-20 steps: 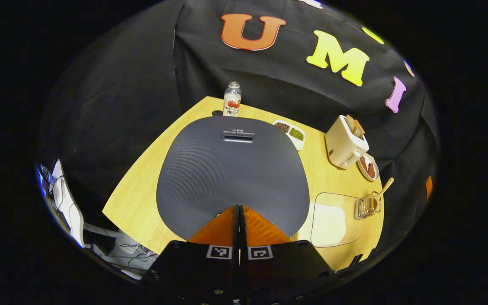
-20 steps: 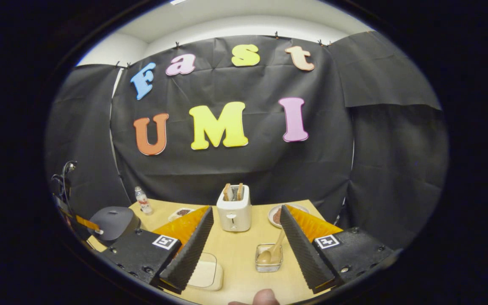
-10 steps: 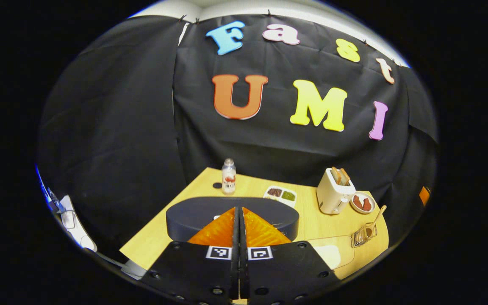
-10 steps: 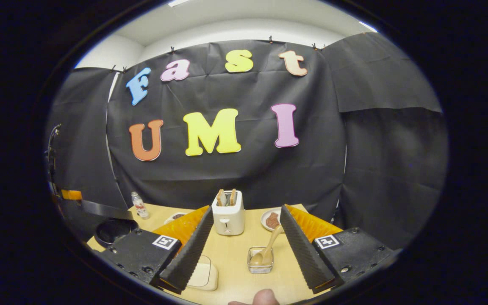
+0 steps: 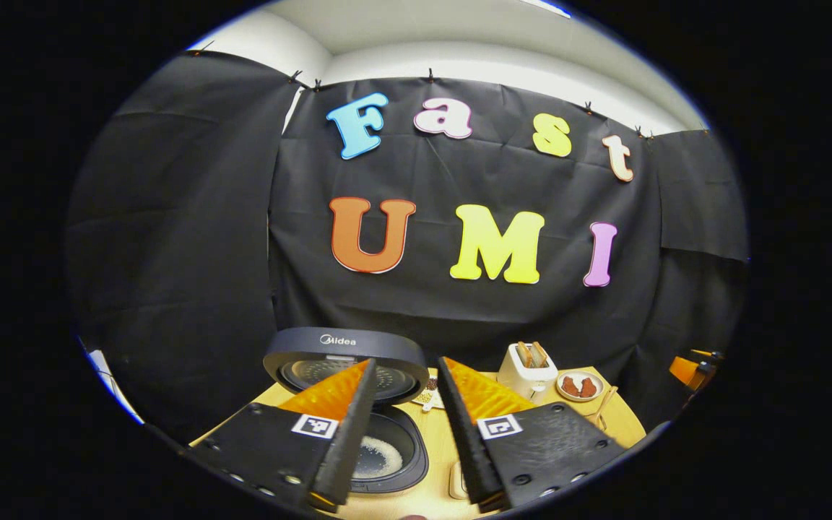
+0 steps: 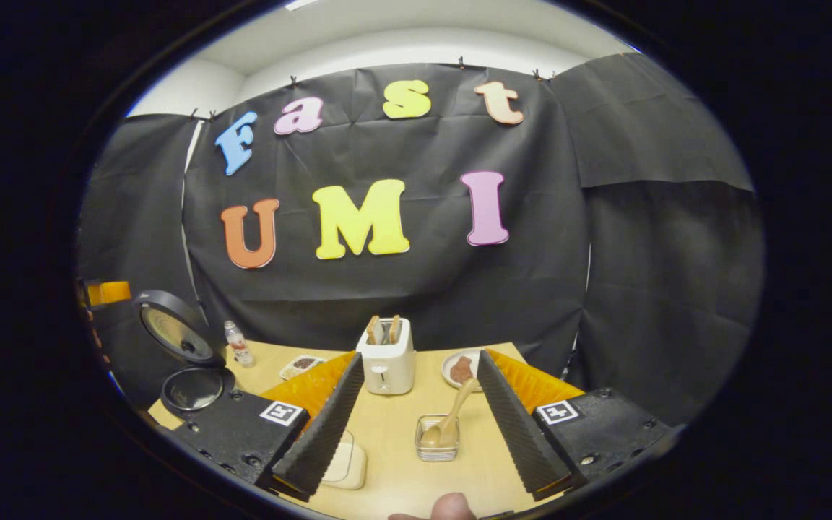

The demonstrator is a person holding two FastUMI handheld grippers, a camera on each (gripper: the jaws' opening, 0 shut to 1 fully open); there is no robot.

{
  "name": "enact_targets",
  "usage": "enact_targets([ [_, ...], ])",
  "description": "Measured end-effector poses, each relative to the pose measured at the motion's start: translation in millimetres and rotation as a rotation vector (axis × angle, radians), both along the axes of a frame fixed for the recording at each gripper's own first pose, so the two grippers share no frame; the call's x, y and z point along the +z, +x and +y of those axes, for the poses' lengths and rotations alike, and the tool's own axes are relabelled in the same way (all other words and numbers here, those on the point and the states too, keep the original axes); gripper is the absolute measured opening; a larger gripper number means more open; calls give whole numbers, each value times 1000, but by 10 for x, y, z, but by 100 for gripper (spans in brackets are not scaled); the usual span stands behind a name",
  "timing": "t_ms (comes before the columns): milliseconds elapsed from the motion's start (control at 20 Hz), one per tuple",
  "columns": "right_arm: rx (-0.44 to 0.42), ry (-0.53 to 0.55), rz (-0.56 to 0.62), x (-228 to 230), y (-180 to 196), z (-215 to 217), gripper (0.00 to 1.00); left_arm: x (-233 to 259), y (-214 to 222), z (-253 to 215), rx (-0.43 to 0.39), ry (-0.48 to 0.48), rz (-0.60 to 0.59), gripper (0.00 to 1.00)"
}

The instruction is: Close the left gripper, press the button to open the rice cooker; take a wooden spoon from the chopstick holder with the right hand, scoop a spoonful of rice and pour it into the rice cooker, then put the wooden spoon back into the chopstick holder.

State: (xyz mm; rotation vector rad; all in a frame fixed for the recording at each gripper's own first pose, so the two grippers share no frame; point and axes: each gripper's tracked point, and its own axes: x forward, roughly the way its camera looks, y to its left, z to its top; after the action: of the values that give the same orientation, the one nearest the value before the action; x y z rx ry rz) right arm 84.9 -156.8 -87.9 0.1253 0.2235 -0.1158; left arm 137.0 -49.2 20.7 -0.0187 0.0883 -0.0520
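Now rice cooker (image 5: 358,404) lid up; left gripper (image 5: 405,433) parted

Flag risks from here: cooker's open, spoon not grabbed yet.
1. The wooden spoon leans loosely in the chopstick holder; the open right gripper may tip the light holder while grasping.
2. The rice cooker stands far left with its lid upright: rice may spill in transit.
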Motion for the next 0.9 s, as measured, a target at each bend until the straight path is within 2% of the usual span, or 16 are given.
enact_targets([
  [150,30,-9,50,-227,68,-119,100,2,-76,-65,18,10,-22,98],
  [200,37,-15,71,-314,103,-155,100,18,-110,-89,26,18,-36,96],
  [300,41,-27,97,-484,216,-265,100,51,-154,-140,35,31,-59,83],
  [350,44,-21,110,-572,276,-311,100,47,-170,-188,37,27,-58,94],
  [600,66,42,210,-1104,680,-470,100,-14,-174,-404,55,-6,-26,94],
  [750,131,111,302,-1528,938,-481,99,-99,-63,-502,71,6,13,94],
  [850,166,158,383,-1862,1092,-486,95,-126,-10,-541,88,5,34,94],
  [900,182,179,411,-2006,1158,-502,98,-147,28,-540,104,1,47,95],
])
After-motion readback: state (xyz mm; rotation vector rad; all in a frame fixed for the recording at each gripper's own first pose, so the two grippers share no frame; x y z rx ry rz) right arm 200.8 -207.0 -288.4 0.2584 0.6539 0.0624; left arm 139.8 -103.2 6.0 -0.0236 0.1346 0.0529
